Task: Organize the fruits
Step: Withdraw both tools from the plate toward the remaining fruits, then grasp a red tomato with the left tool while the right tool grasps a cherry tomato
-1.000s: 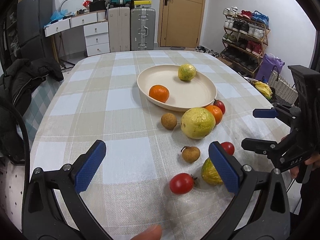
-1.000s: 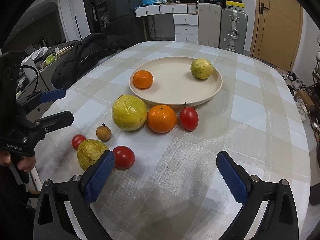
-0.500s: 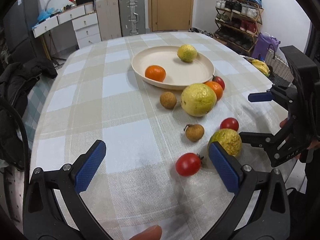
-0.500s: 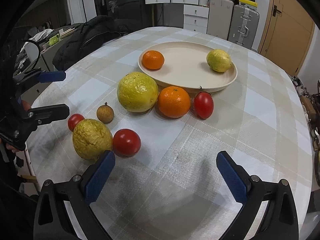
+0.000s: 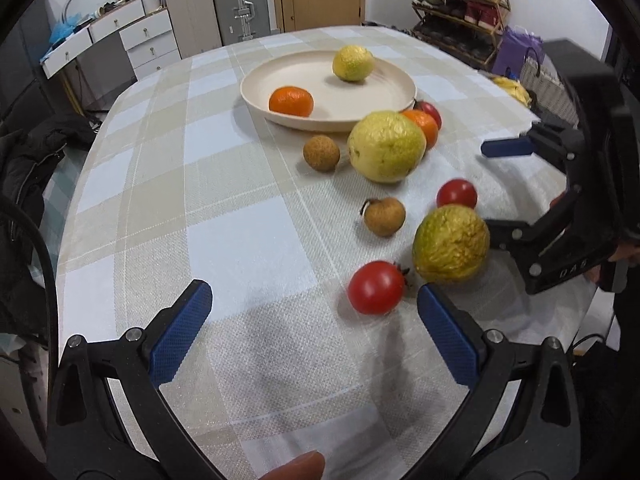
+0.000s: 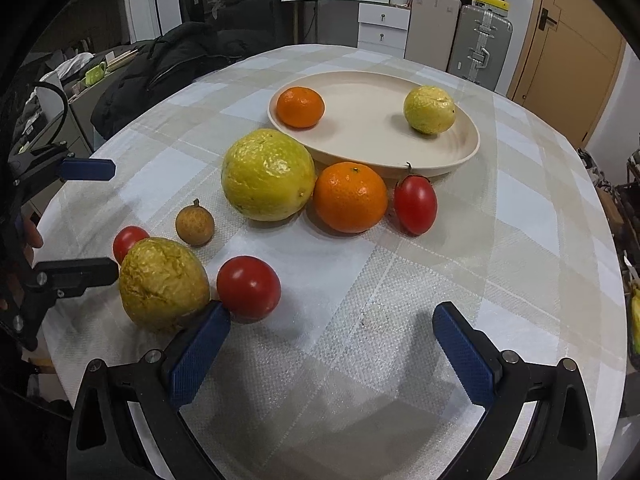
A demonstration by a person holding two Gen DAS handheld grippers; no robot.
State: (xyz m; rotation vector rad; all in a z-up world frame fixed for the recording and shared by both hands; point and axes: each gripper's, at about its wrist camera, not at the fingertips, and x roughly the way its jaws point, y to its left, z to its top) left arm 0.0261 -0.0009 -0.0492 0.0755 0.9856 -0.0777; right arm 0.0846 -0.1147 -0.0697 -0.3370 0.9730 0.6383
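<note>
Both jaws wide open, empty. L gripper (image 5: 312, 308) and R gripper (image 6: 332, 332) face each other across loose fruit. Red tomato (image 5: 376, 288) lies just ahead, nearer L's right finger; plate (image 5: 256, 80) farther back w/ two fruits.

**Lettering in view**

Only one marking reads: the pale letters "DAS", seen upside down, on the black frame of the right gripper (image 5: 496, 188) in the left wrist view. Box labels in the background are too blurred.
</note>
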